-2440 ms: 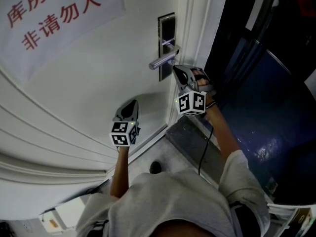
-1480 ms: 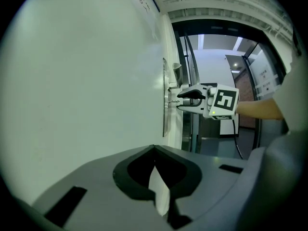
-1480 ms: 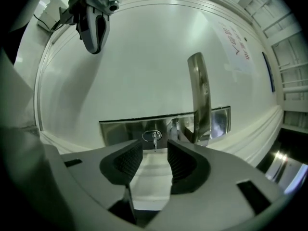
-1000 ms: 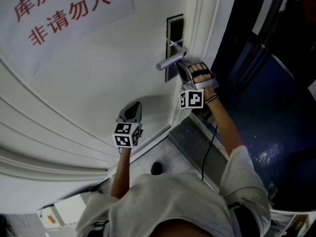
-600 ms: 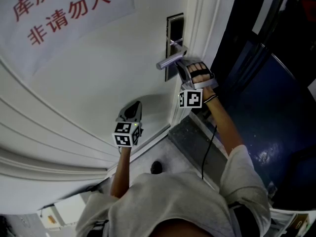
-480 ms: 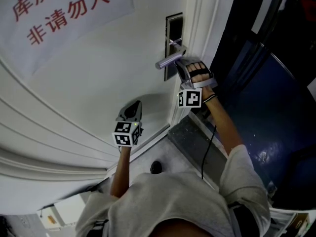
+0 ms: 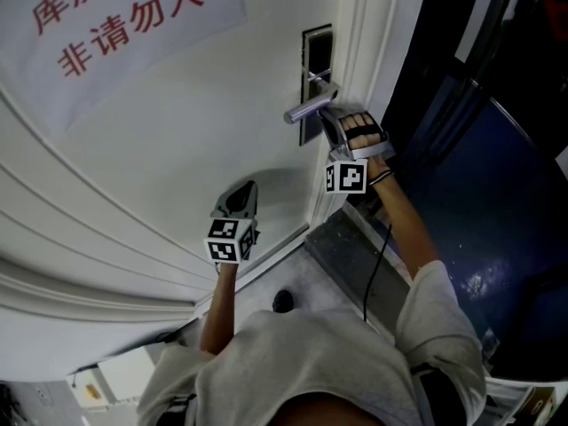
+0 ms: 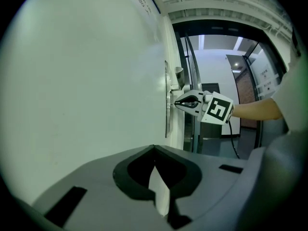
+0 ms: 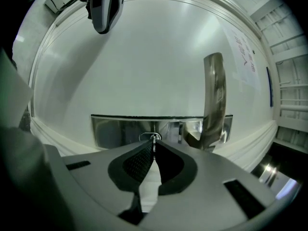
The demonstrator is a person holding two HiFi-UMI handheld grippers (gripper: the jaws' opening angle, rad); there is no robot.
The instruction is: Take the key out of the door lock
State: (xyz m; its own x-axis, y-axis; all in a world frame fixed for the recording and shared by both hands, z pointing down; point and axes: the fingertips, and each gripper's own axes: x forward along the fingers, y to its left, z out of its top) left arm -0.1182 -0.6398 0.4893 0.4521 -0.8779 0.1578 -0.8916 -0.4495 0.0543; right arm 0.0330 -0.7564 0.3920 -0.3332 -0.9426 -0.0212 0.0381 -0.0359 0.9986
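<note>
At the lock plate [image 9: 120, 129] of the white door [image 7: 177, 167], the right gripper [image 9: 154, 146] has its jaws pressed together on the key [image 9: 154, 138]. Thin metal edge of the key is pinched right at the tips, dead centre, and the key sits in the round lock cylinder on the plate. Lever handle [image 9: 214, 95] stands just beside the keyhole, on the right in the right gripper view, crossing the plate and reaching up the frame. Head view: same gripper sits directly under the lever, nose up against the plate, roughly level and square to the door. Key itself is hidden there behind lever and gripper. Gloved right hand [image 7: 362, 136] wraps the gripper body.

Left gripper [image 8: 154, 148]: jaws closed on each other, nothing between them. Head view puts it lower on the door and well apart from the lock, nose close to the door face; contact with the door can't be judged. Left gripper view looks along the door surface and catches the right gripper side-on, tips at the plate.

Paper sign [image 7: 124, 20] with red characters is stuck on the door, upper left in head view. Right of the door frame the view goes dark blue.
</note>
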